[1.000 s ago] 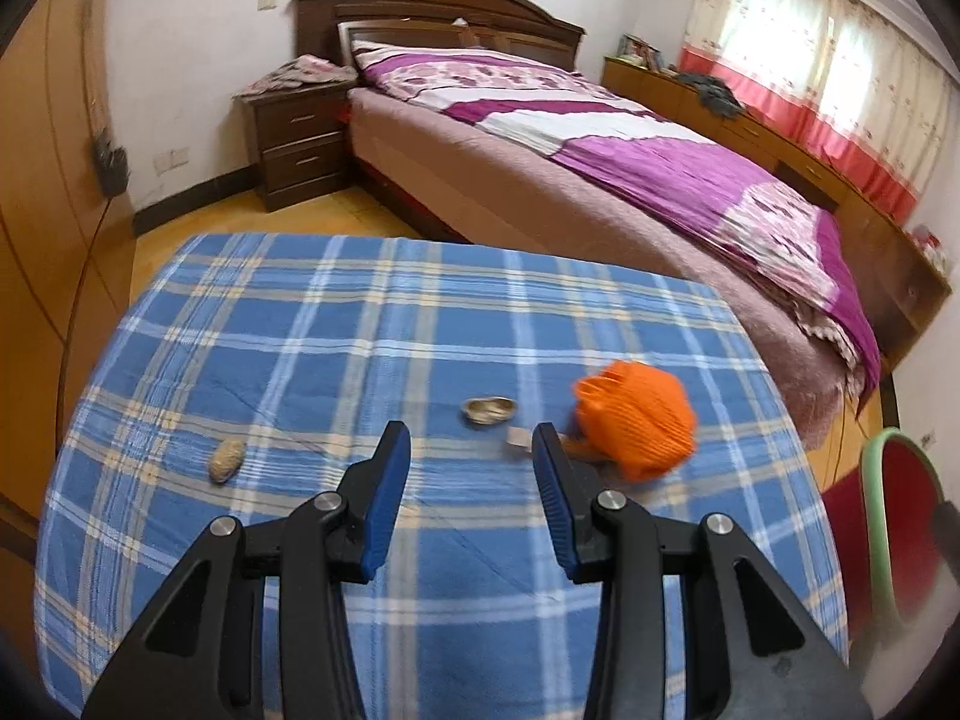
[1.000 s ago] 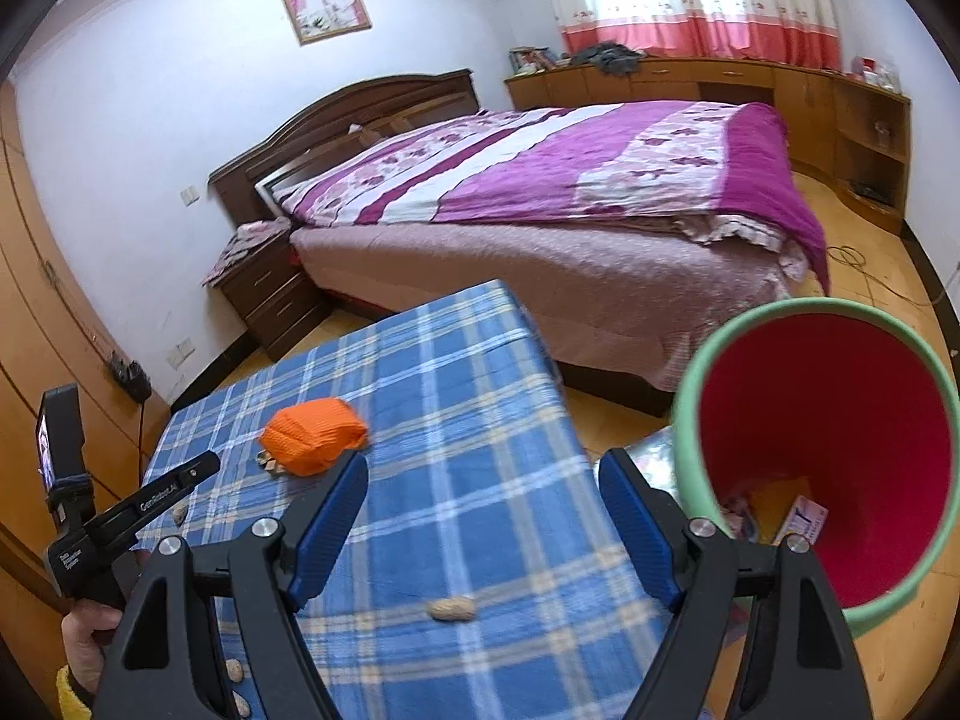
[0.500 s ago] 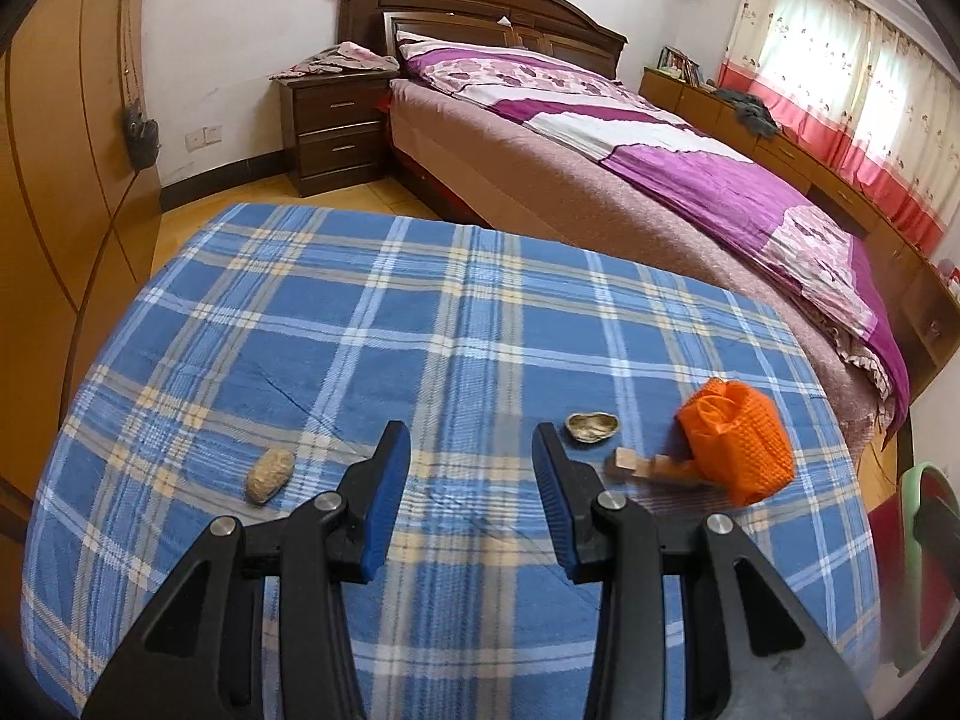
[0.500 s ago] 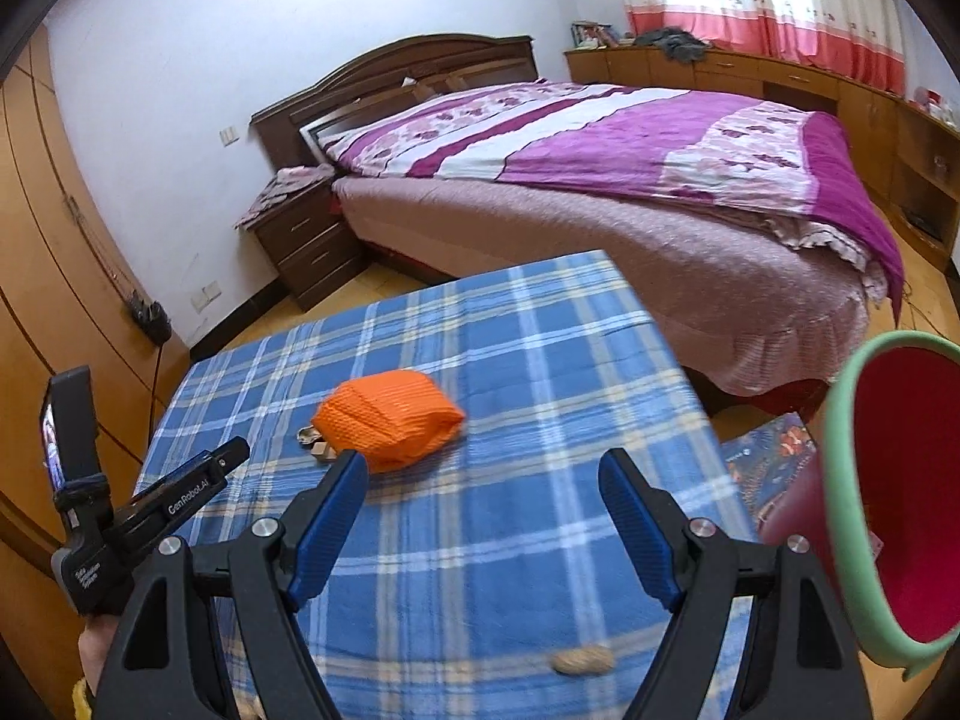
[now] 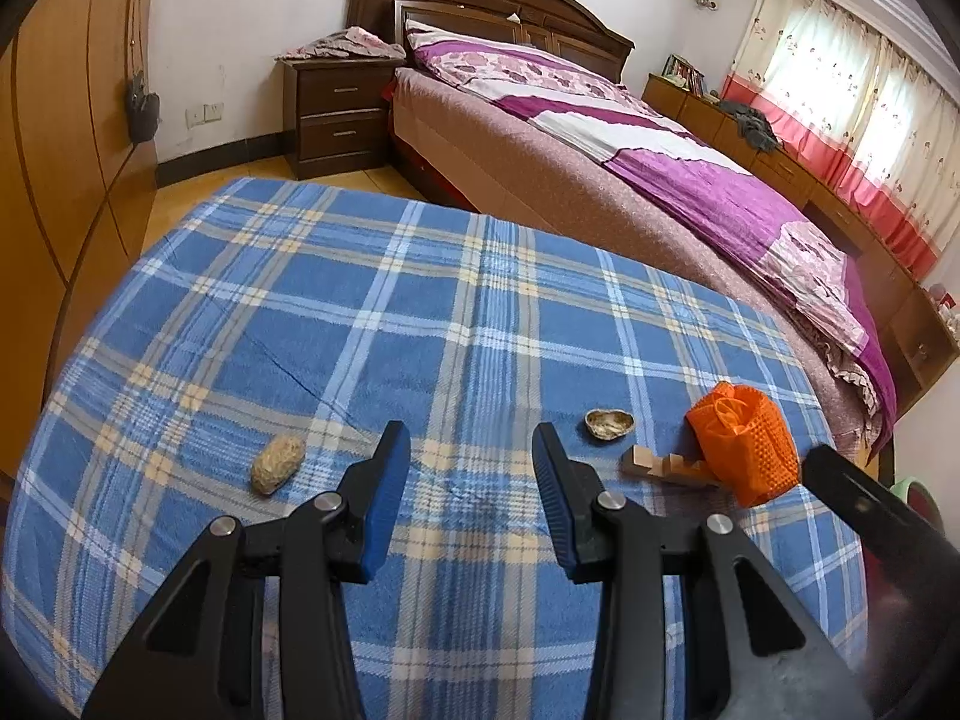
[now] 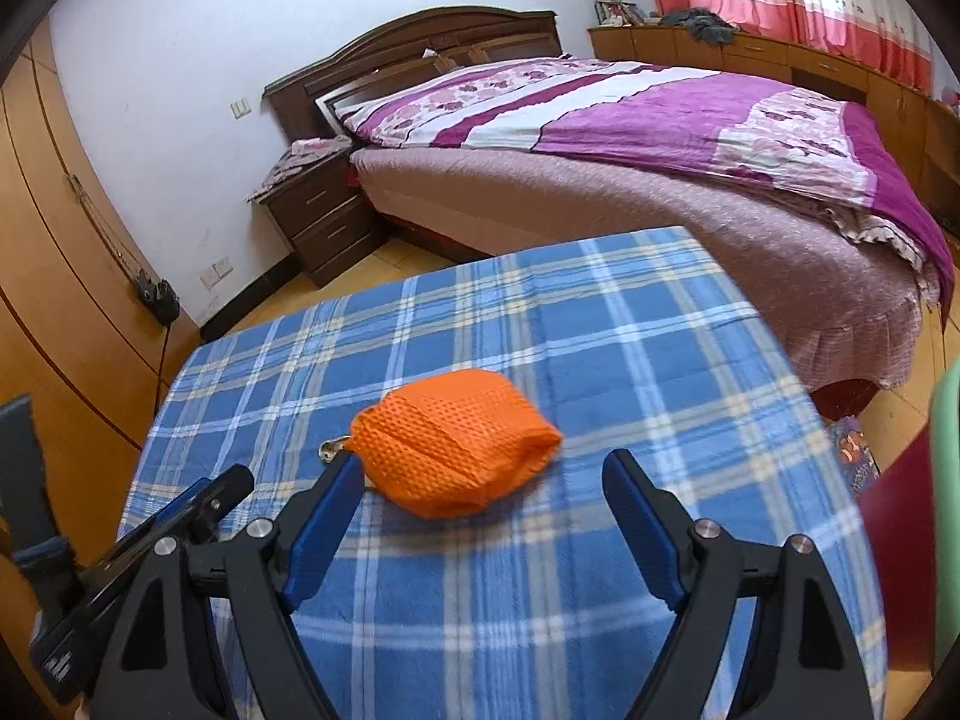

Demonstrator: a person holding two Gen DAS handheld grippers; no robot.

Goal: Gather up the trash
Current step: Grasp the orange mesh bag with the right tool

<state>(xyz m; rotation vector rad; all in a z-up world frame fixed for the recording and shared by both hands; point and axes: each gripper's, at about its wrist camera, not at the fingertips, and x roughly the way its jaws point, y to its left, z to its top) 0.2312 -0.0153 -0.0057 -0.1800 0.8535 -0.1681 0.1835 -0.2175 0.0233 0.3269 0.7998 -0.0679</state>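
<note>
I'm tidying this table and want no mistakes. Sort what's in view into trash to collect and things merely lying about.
Part of the job:
- orange mesh bag
- peanut
- empty shell
- wooden scrap
- bin's green rim
- left claw and right claw, both open

Just lying about:
- bed
- nightstand
- clothes on the cabinet

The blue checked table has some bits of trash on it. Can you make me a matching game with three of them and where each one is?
Things:
1. peanut
2. orange net bag
3. empty shell

Places:
A. far right on the table, beside the small wooden pieces
B. left of the left gripper
C. just ahead and right of the left gripper, left of the bag

Pairs: 1-B, 2-A, 3-C
</note>
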